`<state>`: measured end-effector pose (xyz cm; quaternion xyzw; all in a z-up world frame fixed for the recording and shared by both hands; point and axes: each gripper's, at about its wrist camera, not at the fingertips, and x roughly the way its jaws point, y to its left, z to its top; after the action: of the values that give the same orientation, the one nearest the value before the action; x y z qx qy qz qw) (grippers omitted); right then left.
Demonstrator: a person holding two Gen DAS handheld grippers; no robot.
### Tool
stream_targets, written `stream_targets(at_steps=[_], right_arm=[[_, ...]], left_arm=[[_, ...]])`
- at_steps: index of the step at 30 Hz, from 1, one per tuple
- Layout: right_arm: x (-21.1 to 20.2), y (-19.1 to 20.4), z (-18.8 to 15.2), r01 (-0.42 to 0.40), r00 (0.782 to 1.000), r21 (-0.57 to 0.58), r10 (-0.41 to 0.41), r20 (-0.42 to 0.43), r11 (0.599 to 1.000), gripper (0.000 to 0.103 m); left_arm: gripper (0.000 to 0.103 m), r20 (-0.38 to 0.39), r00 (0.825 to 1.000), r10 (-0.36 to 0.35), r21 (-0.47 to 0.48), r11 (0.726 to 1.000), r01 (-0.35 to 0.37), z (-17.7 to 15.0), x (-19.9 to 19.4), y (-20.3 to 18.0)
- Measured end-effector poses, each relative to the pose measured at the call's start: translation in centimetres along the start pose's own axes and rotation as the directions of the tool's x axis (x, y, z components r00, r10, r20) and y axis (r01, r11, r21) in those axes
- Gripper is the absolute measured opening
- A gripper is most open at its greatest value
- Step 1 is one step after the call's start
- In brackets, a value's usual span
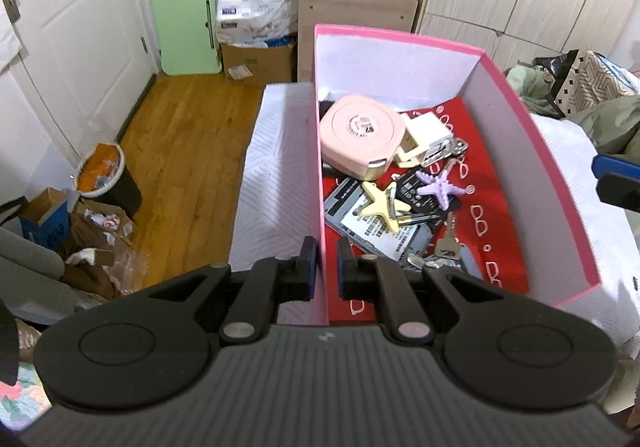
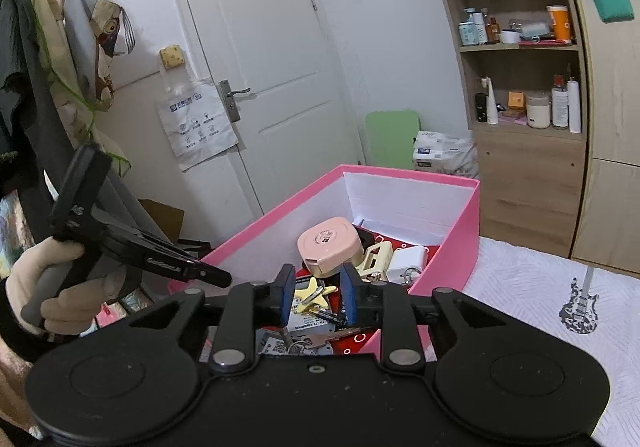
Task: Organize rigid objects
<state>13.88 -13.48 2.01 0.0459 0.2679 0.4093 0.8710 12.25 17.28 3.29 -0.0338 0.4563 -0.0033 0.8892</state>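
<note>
Left gripper (image 1: 324, 267) clamps pink box (image 1: 552, 167) wall, lower centre; right gripper (image 2: 314, 295) jaws apart, empty, over yellow star (image 2: 310, 293) w/ keys – next: pull clear, fetch more

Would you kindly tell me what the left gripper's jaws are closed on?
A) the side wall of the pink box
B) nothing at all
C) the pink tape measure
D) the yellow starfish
A: in the left wrist view the left gripper straddles the pink box, its jaws pinching the near side wall between them.
</note>
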Motion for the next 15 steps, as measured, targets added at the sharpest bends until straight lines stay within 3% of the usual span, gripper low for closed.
stream_targets(at_steps=[1,5,7,10,11,14,15], right_arm=[[-0.3,0.2,0.1,0.005,1.000,0.004,-0.005,0.001,1.000,0.034],[-1.4,1.1,0.5,0.023,1.000,-0.005,-0.023,-0.001,1.000,0.046],[-2.0,1.4,0.8,0.027,1.000,-0.010,-0.027,0.002,1.000,0.049],[-2.9,1.4,1.0,0.024,1.000,0.003,-0.024,0.008,1.000,0.059],[-3.1,1.4,1.1,0.027,1.000,0.010,-0.027,0.008,1.000,0.065],[-3.8,1.3,1.2,0.058,0.998,0.040,-0.059,0.008,0.997,0.077],[-4.0,1.1,1.2,0.081,0.997,0.064,-0.081,0.006,0.995,0.089]], left_arm=[[0.014,0.004,1.000,0.000,0.001,1.000,0.000,-0.1,-0.5,-0.1],[0.039,0.031,0.999,-0.027,-0.004,1.000,0.027,-0.4,-2.9,-0.8],[0.044,0.048,0.998,-0.028,-0.005,1.000,0.028,-0.5,-3.8,-1.2],[0.064,0.046,0.998,-0.038,-0.005,0.999,0.039,-0.6,-4.7,-2.1],[0.071,0.042,0.998,-0.048,-0.005,0.999,0.048,-0.6,-4.9,-2.4],[0.078,0.022,0.998,-0.064,0.005,0.998,0.064,-0.8,-5.1,-3.4],[0.081,0.016,0.998,-0.067,0.006,0.998,0.067,-0.8,-5.1,-3.7]])
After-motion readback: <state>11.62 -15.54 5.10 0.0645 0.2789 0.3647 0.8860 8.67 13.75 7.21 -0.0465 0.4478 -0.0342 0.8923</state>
